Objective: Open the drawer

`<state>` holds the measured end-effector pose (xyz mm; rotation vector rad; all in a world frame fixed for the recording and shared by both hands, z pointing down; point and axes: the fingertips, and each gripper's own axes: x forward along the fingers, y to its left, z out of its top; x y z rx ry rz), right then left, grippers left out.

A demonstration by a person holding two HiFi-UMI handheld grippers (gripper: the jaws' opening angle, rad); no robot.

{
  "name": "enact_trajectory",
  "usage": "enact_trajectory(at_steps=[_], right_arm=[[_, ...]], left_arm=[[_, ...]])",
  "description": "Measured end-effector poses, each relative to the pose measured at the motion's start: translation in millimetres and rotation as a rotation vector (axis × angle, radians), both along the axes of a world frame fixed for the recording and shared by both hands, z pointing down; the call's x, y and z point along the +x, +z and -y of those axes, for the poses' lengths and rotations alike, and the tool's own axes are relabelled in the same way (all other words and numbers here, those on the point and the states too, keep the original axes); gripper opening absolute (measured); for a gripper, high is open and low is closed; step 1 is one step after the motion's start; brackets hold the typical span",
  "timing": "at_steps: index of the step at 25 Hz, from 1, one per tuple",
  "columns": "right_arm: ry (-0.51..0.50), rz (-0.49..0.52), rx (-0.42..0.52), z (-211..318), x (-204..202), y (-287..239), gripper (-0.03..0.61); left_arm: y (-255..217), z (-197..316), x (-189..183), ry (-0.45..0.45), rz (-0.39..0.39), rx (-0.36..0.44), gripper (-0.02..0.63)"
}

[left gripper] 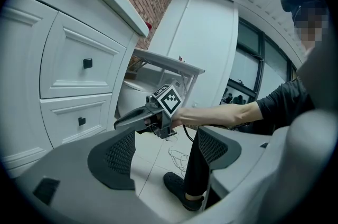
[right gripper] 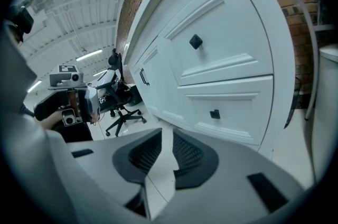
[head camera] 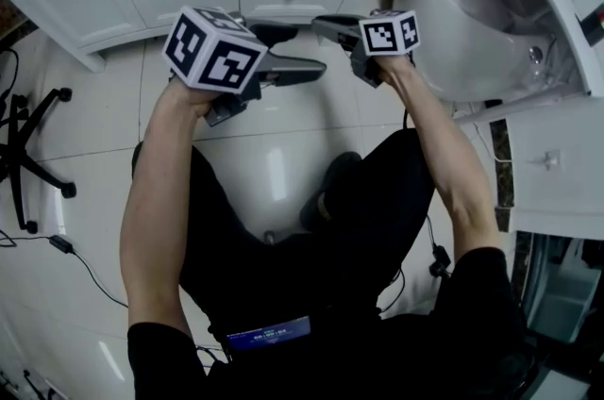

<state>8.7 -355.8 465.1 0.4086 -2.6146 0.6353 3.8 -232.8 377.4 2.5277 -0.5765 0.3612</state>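
The left gripper (left gripper: 163, 157) had its jaws apart, the right gripper (right gripper: 162, 157) together, held near the drawer (right gripper: 232, 104) to reach its knob (right gripper: 214, 114)

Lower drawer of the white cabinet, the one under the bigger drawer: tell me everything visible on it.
The lower drawer has a white, painted-looking front with a raised rectangular frame moulding and one small dark square knob at its centre. It looks fully shut, its front in line with the cabinet face. It sits directly under the taller upper drawer and close above the glossy tiled floor. Nothing touches it.
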Motion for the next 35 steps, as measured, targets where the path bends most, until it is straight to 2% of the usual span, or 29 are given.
enact_trajectory(at_steps=[13, 20, 25, 31, 35], right_arm=[[0.018, -0.028, -0.021, 27, -6, 18, 0.098], [0.06, -0.051, -0.054, 37, -8, 34, 0.13], [0.103, -0.057, -0.076, 48, -7, 46, 0.15], [0.215, -0.05, -0.095, 78, -8, 56, 0.158], [0.252, -0.043, -0.113, 92, -17, 63, 0.164]], left_arm=[[7, 23, -4, -0.006, -0.001, -0.019, 0.374], [12, 27, -7, -0.002, 0.004, -0.028, 0.374], [17, 29, -7, -0.004, 0.021, -0.026, 0.374], [20, 33, -12, -0.013, 0.029, -0.028, 0.374], [22, 35, -16, -0.022, 0.032, -0.032, 0.374]])
